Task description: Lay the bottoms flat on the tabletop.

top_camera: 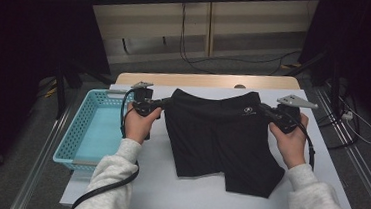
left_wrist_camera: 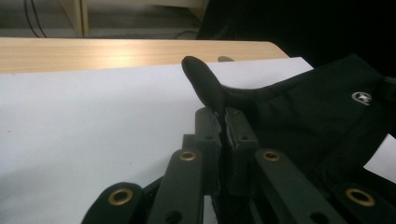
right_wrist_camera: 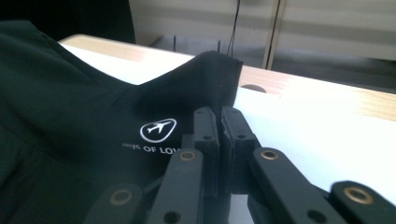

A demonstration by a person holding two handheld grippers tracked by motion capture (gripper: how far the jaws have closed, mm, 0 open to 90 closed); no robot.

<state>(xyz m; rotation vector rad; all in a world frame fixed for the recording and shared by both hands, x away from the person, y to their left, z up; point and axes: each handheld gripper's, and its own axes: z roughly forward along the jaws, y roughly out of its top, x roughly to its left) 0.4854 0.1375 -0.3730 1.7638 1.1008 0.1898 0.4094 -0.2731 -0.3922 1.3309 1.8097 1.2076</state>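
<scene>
A pair of black shorts lies flat on the white table cover, waistband at the far side, legs toward me. My left gripper is shut on the waistband's left corner; in the left gripper view the black cloth runs out from between the closed jaws. At the waistband's right corner my right gripper is shut too, and in the right gripper view that corner stands up from the jaws beside a small white aeroplane logo.
A light blue plastic basket stands at the table's left edge, close to my left hand. A wooden table edge runs along the back. Cables lie on the floor beyond and to the right.
</scene>
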